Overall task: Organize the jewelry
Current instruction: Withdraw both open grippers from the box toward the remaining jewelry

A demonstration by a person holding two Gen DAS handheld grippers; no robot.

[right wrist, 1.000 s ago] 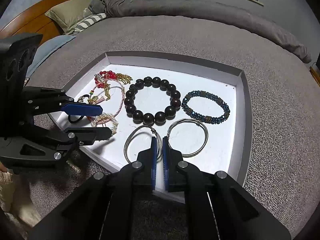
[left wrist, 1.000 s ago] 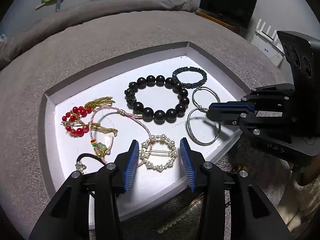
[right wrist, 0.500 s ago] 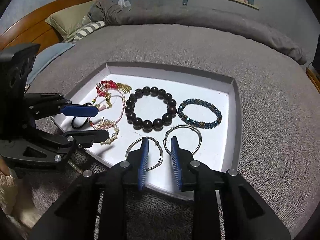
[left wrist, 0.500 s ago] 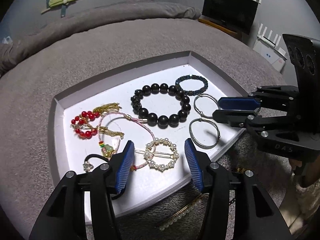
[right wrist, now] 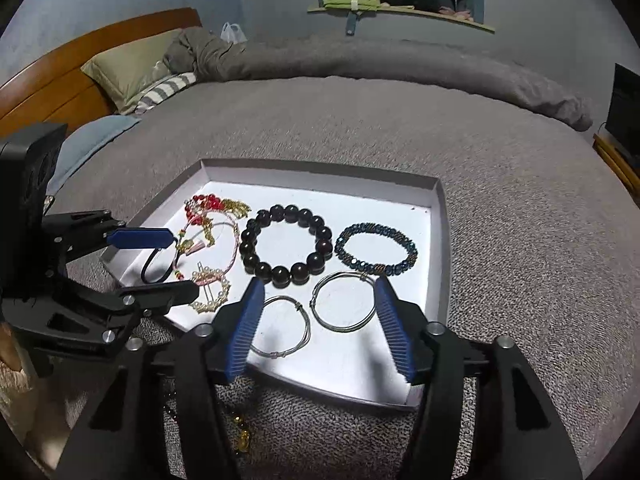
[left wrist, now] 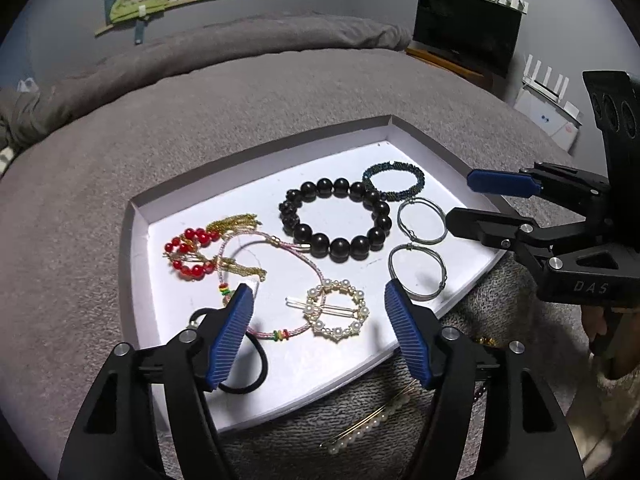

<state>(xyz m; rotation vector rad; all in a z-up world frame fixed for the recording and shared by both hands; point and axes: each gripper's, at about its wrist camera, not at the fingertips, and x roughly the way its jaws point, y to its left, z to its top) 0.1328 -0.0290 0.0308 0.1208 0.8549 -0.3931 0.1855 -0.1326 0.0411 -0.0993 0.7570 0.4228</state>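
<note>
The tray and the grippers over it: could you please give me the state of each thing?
left gripper: open, nothing held, jaws just opened wider
right gripper: open, nothing held, jaws just opened
white tray: lidless, on the bed
two wire bangles: flat in tray, released
pearl ring clip: flat in tray
pearl hairpin: outside tray, on blanket

Both wrist cameras look steeply down, close, sharing the white tray (left wrist: 138, 240) from opposite near corners.
</note>
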